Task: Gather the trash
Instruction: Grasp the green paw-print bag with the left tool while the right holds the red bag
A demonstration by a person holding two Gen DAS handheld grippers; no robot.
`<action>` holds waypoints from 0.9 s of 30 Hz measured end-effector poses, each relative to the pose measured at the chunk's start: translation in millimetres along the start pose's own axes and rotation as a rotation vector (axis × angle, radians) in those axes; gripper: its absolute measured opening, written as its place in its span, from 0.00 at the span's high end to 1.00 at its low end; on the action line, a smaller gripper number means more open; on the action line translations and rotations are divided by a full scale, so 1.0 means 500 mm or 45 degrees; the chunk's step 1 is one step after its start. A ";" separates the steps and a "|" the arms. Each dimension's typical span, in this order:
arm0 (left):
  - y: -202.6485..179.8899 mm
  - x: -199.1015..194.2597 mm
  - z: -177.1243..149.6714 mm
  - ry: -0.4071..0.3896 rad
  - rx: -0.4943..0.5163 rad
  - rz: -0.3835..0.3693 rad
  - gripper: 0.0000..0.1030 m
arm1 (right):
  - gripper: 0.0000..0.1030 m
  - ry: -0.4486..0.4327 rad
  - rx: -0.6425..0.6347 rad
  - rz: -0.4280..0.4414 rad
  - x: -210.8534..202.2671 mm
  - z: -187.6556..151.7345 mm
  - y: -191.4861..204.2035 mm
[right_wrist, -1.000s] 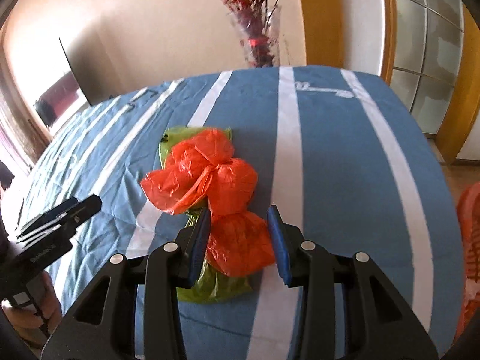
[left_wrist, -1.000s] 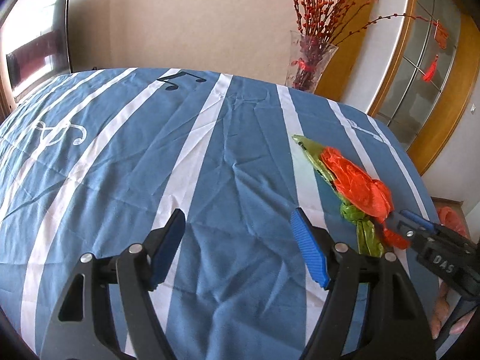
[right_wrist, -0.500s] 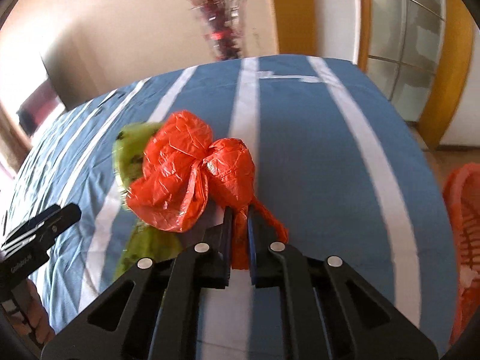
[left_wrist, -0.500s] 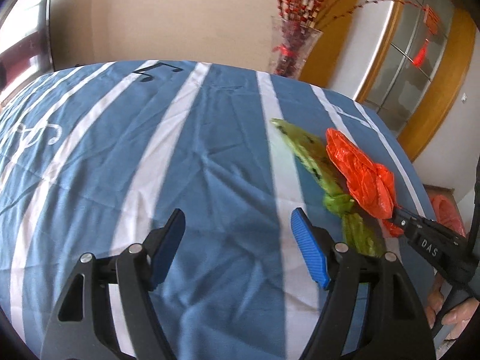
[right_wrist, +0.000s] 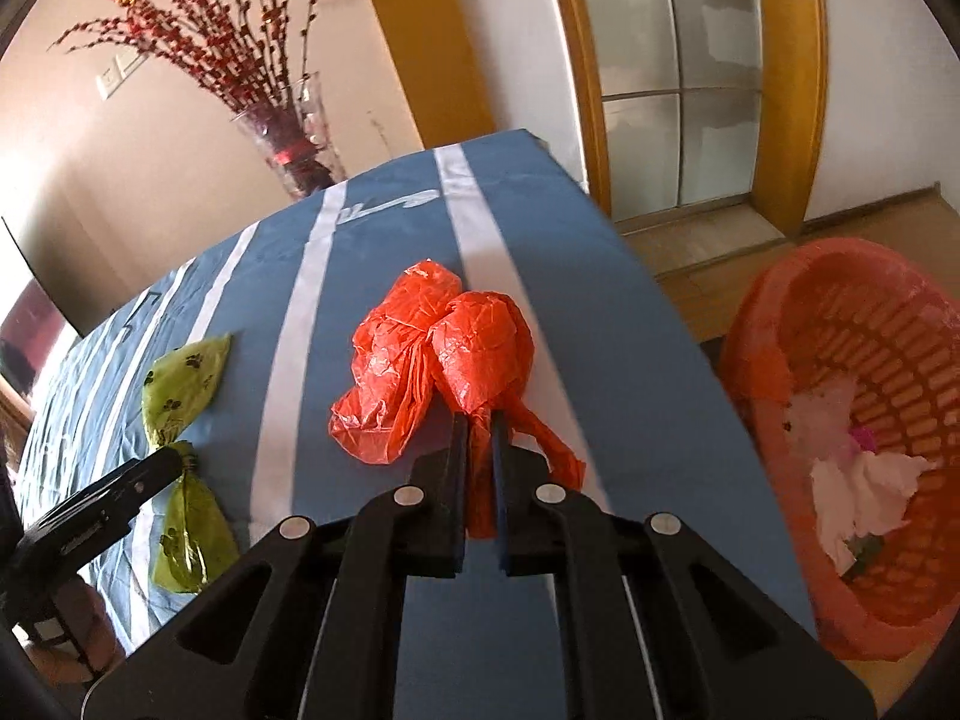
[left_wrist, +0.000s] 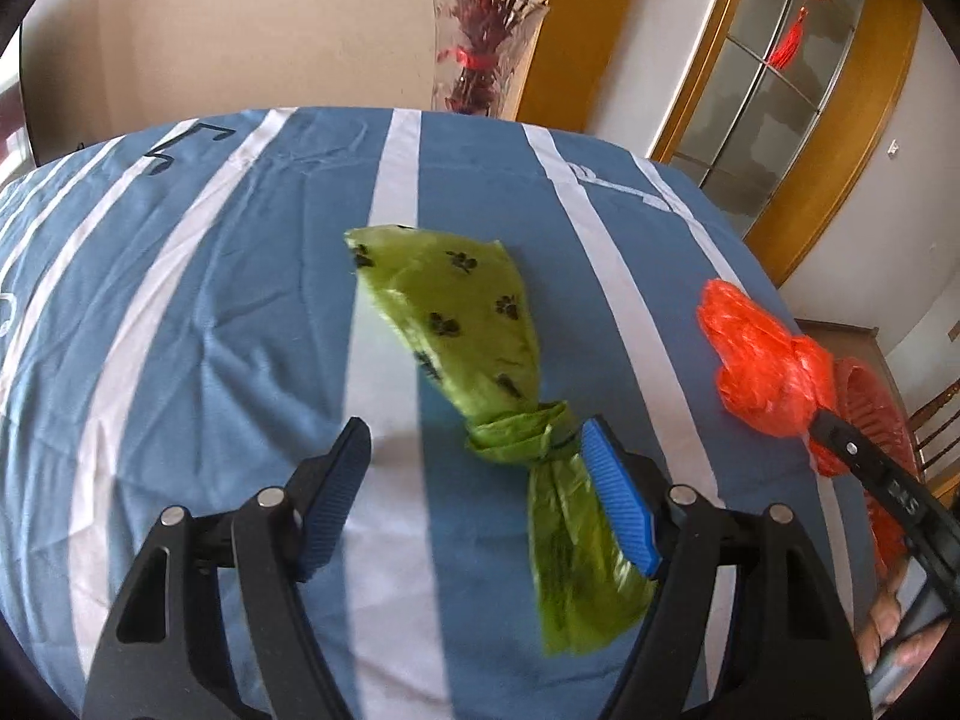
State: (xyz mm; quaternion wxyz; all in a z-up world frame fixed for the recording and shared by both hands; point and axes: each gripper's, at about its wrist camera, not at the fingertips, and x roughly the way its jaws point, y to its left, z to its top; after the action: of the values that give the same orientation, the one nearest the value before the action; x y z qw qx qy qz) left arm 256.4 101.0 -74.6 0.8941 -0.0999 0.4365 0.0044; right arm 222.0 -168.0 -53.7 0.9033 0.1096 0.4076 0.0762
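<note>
The right gripper (right_wrist: 478,450) is clenched on the twisted neck of an orange plastic bag (right_wrist: 438,354), whose crumpled lobes bulge out ahead of the fingertips over the blue-and-white striped tablecloth (right_wrist: 630,396), near the table's right edge. Whether the bag rests on the cloth or hangs just above it cannot be told. Beyond that edge, on the wooden floor, stands an orange slotted laundry-style basket (right_wrist: 780,396) holding crumpled white tissue (right_wrist: 858,486) and a small pink scrap.

The left gripper (left_wrist: 474,474) has its jaws released and spread wide. A green plastic bag (left_wrist: 462,312) printed with black paw marks lies flat on the tablecloth (left_wrist: 210,300); its knotted middle sits between the blue pads, close to the right-hand pad, and neither pad presses on it. Its lower tail runs back under that finger. The green bag is well apart from the orange one, towards the middle of the table.

At the table's far edge stands a glass vase (left_wrist: 480,54) of red berry branches, against a beige wall. A person's fingers (left_wrist: 894,630) show on the right gripper's handle.
</note>
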 end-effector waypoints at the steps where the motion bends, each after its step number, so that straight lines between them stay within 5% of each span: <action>1: -0.005 0.003 0.002 -0.008 0.005 0.019 0.31 | 0.93 0.000 0.004 -0.001 -0.002 -0.002 -0.005; 5: -0.026 0.015 0.002 -0.029 0.051 0.114 0.36 | 0.93 -0.001 0.023 -0.002 -0.007 -0.006 -0.023; 27: -0.035 0.023 0.003 -0.005 0.087 0.153 0.32 | 0.93 -0.026 0.096 -0.004 -0.039 -0.045 -0.064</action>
State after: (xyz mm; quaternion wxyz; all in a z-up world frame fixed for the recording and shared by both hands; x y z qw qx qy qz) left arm 266.5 83.4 -79.6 0.8960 -0.0431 0.4398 0.0433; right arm 194.0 -200.3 -62.5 0.9029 0.1438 0.4010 0.0584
